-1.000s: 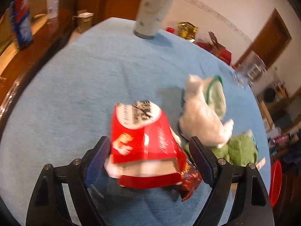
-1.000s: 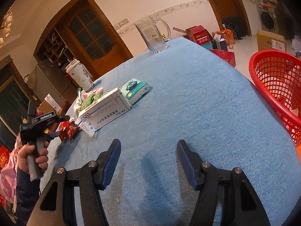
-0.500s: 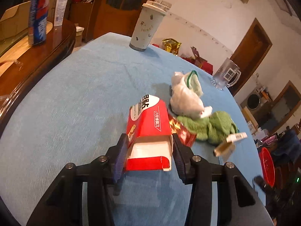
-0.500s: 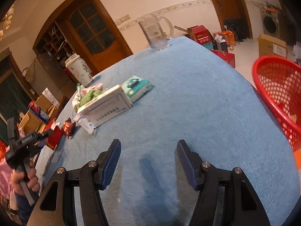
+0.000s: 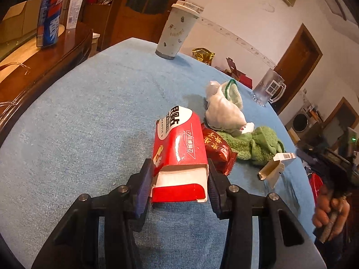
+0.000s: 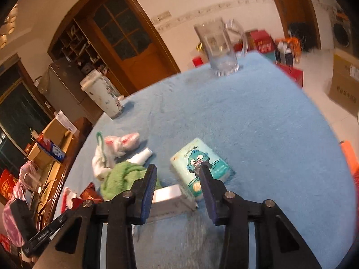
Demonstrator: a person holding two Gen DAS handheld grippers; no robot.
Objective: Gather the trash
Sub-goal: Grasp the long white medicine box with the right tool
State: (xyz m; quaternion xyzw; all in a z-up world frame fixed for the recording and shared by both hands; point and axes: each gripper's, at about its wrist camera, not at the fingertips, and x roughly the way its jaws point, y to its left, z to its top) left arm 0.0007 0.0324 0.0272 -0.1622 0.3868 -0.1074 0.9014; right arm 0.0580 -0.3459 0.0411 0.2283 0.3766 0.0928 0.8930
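Note:
In the left wrist view my left gripper (image 5: 179, 174) is shut on a red and white carton (image 5: 179, 152), its open end towards me, on the blue tablecloth (image 5: 89, 116). A red snack wrapper (image 5: 216, 148) lies just right of it. In the right wrist view my right gripper (image 6: 177, 177) is open, its jaws either side of the near end of a white box (image 6: 168, 196). A teal tissue pack (image 6: 200, 164) lies by its right finger. The white box also shows in the left wrist view (image 5: 274, 168).
A green cloth (image 5: 258, 143), a white crumpled bag (image 5: 222, 109), a paper cup (image 5: 177, 31) and a glass mug (image 5: 268, 90) are on the table. A wooden sideboard (image 5: 44, 51) with a blue can (image 5: 49, 15) stands at the left. The cloth (image 6: 122, 176) is left of my right gripper.
My left gripper has closed on the red carton. My right gripper has moved across the table to the white box and tissue pack; the red basket has left its view.

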